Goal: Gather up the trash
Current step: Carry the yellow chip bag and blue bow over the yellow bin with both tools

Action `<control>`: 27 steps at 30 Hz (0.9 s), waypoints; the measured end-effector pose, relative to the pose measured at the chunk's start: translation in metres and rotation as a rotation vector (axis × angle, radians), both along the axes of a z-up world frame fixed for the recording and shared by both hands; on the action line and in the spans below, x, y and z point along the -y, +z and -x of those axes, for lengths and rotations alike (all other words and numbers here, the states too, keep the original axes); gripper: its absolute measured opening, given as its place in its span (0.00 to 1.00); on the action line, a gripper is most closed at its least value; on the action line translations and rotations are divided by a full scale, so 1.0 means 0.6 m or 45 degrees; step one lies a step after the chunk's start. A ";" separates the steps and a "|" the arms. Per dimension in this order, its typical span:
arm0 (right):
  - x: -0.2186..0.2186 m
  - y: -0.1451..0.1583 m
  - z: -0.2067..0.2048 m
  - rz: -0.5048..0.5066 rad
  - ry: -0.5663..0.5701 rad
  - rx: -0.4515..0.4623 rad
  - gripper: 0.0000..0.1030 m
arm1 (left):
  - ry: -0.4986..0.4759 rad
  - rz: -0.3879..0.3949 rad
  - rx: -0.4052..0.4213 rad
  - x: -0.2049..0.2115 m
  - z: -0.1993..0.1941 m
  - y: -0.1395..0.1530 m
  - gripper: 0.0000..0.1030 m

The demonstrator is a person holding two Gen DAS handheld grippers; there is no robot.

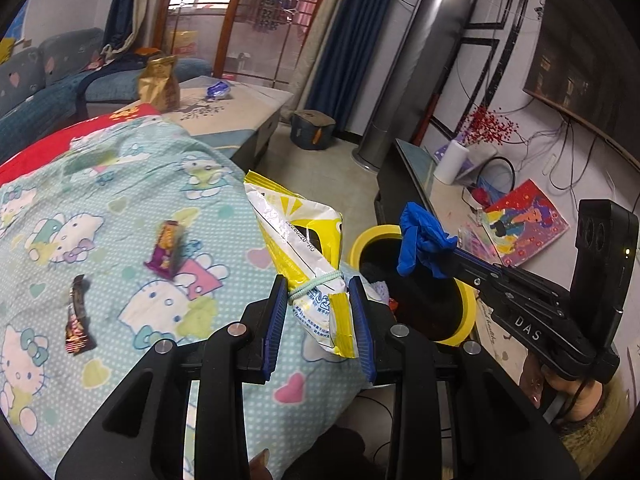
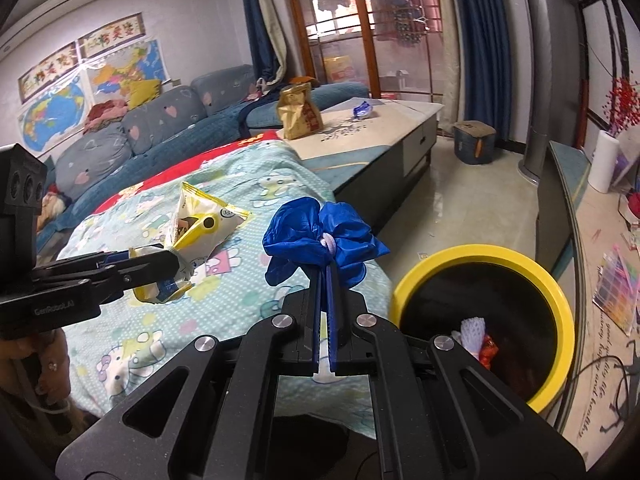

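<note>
My left gripper [image 1: 318, 282] is shut on a yellow and white snack bag [image 1: 304, 248] tied with a pale green band, held above the edge of the Hello Kitty blanket [image 1: 120, 240]. It also shows in the right wrist view [image 2: 200, 228]. My right gripper [image 2: 325, 268] is shut on a crumpled blue glove [image 2: 320, 232], which hangs over the bin in the left wrist view [image 1: 420, 240]. The black bin with a yellow rim [image 2: 484, 254] stands on the floor beside the blanket and holds some trash [image 2: 476, 340]. Two small candy wrappers [image 1: 166, 248] [image 1: 78, 316] lie on the blanket.
A low table [image 2: 384, 128] behind the blanket carries a gold paper bag [image 2: 298, 112] and a blue wrapper [image 2: 363, 110]. A sofa [image 2: 160, 128] runs along the left. A TV bench [image 1: 424, 168] with a paper roll and papers is on the right. A tall silver column [image 1: 416, 60] stands behind.
</note>
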State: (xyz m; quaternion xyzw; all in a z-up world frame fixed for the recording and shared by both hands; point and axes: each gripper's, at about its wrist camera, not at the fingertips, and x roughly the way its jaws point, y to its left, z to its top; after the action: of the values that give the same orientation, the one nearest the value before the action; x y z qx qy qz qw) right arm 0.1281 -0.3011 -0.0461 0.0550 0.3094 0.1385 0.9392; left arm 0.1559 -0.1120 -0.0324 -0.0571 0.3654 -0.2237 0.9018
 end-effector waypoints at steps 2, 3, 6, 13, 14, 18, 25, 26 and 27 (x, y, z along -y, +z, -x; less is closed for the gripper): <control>0.007 0.000 0.002 -0.002 -0.017 0.000 0.01 | -0.019 -0.003 0.003 0.011 -0.002 -0.001 0.29; 0.012 -0.001 0.003 -0.003 -0.030 0.001 0.01 | -0.027 -0.004 0.006 0.016 -0.002 -0.001 0.29; 0.022 -0.002 0.006 -0.006 -0.061 -0.002 0.01 | -0.058 -0.011 0.012 0.035 -0.007 -0.001 0.29; 0.059 -0.009 0.015 -0.001 -0.147 -0.013 0.01 | -0.131 -0.025 0.023 0.079 -0.014 -0.003 0.29; 0.065 -0.011 0.016 -0.002 -0.161 -0.016 0.01 | -0.140 -0.027 0.024 0.085 -0.015 -0.004 0.29; 0.088 -0.017 0.019 0.000 -0.217 -0.025 0.01 | -0.181 -0.043 0.027 0.111 -0.016 -0.010 0.29; 0.132 -0.029 0.023 -0.009 -0.314 -0.045 0.01 | -0.250 -0.078 0.013 0.164 -0.027 -0.025 0.29; 0.137 -0.030 0.022 -0.010 -0.326 -0.047 0.01 | -0.258 -0.079 0.011 0.168 -0.029 -0.027 0.29; 0.143 -0.031 0.022 -0.012 -0.341 -0.050 0.01 | -0.266 -0.081 0.010 0.173 -0.029 -0.029 0.29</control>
State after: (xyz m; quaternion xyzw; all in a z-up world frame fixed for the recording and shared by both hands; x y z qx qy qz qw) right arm 0.1148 -0.3872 -0.0649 0.1031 0.3170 0.0122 0.9427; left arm 0.1732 -0.2155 -0.0499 0.0110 0.3728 -0.3048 0.8763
